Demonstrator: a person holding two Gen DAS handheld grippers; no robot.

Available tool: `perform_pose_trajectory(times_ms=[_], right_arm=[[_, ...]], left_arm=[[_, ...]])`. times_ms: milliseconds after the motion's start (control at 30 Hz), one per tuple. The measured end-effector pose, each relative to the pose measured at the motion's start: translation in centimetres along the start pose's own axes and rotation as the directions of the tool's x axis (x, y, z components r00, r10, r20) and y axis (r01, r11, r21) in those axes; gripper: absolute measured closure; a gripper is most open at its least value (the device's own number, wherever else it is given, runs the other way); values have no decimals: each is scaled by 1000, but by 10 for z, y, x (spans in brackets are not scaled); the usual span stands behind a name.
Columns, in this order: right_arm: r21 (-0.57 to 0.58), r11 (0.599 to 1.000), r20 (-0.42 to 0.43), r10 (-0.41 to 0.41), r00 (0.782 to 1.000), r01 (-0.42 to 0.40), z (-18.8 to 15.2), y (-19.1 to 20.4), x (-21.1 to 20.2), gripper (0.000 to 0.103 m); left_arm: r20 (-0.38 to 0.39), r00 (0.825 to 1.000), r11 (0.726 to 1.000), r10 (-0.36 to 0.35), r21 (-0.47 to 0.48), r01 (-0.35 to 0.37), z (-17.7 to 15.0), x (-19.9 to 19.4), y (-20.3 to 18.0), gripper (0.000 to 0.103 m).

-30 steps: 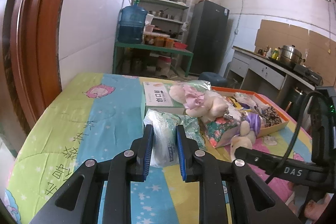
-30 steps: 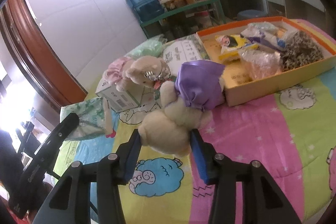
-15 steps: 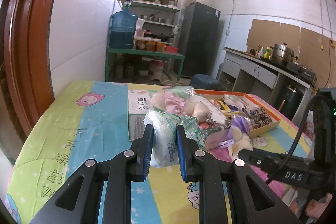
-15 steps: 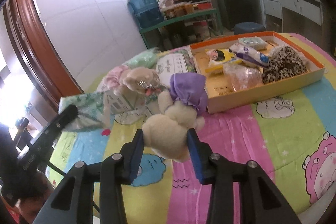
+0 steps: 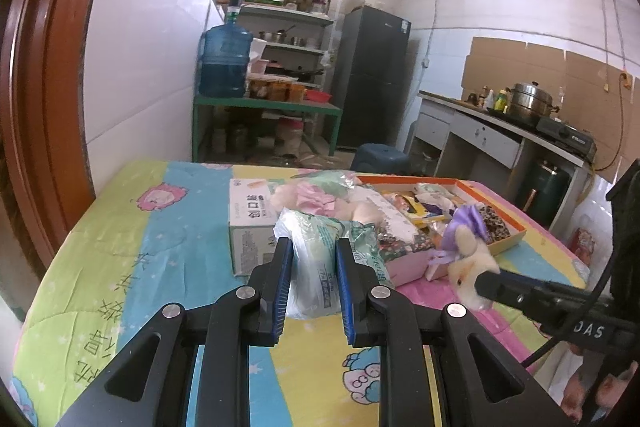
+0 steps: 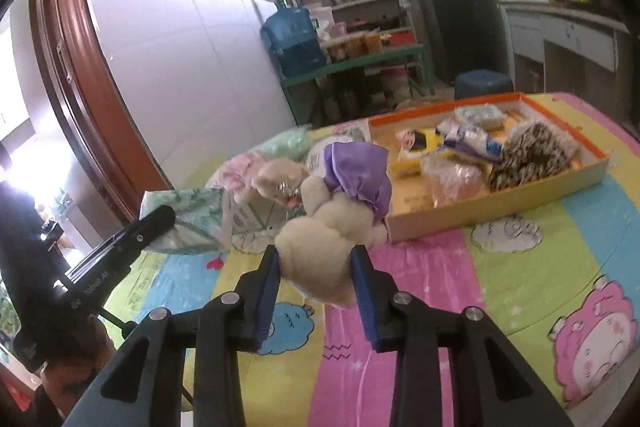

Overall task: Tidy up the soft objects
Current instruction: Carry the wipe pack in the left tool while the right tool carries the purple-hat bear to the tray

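Right wrist: two plush bears (image 6: pixel 332 235), one gripper-held (image 6: pixel 314 269).

The left gripper (image 5: pixel 310 269) pinches a plastic-wrapped tissue pack (image 5: pixel 316 267) between its blue pads, above the cartoon-print desk (image 5: pixel 120 267). At 3 o'clock, the right gripper (image 5: pixel 480 281) clamps a cream plush toy (image 5: pixel 468 259) wearing purple. At 1 o'clock, an orange tray (image 5: pixel 516 233) sits beyond, beside a white box (image 5: pixel 250 223) at 12.

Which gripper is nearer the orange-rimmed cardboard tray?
Right. The right gripper, holding the cream plush toy, is just short of the tray; the left gripper sits farther back.
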State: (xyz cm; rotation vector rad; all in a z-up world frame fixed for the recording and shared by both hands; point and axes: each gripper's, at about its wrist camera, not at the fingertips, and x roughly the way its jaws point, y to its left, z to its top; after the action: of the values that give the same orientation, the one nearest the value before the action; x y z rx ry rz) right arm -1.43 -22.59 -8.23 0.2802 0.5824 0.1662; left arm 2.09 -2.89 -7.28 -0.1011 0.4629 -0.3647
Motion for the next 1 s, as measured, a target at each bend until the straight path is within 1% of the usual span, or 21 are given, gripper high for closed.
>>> perform_pose_trajectory(times_ms=[200, 367, 533, 633, 1000], right_arm=[[-9, 1000, 32, -29, 999, 30, 12, -6, -11, 67], [-15, 998, 56, -62, 996, 63, 24, -20, -16, 67], [-15, 995, 82, -100, 992, 101, 35, -41, -23, 67], [-12, 992, 92, -121, 988, 123, 43, -56, -26, 67], [2, 985, 123, -171, 978, 172, 71, -115, -34, 67]], left_arm=[[6, 1000, 999, -26, 32, 26, 11, 2, -15, 81], [5, 998, 997, -57, 56, 56, 25, 11, -33, 81], [4, 996, 992, -93, 87, 92, 41, 25, -56, 81], [1, 994, 990, -113, 90, 113, 49, 35, -71, 81], [-5, 991, 984, -136, 112, 136, 72, 82, -123, 81]])
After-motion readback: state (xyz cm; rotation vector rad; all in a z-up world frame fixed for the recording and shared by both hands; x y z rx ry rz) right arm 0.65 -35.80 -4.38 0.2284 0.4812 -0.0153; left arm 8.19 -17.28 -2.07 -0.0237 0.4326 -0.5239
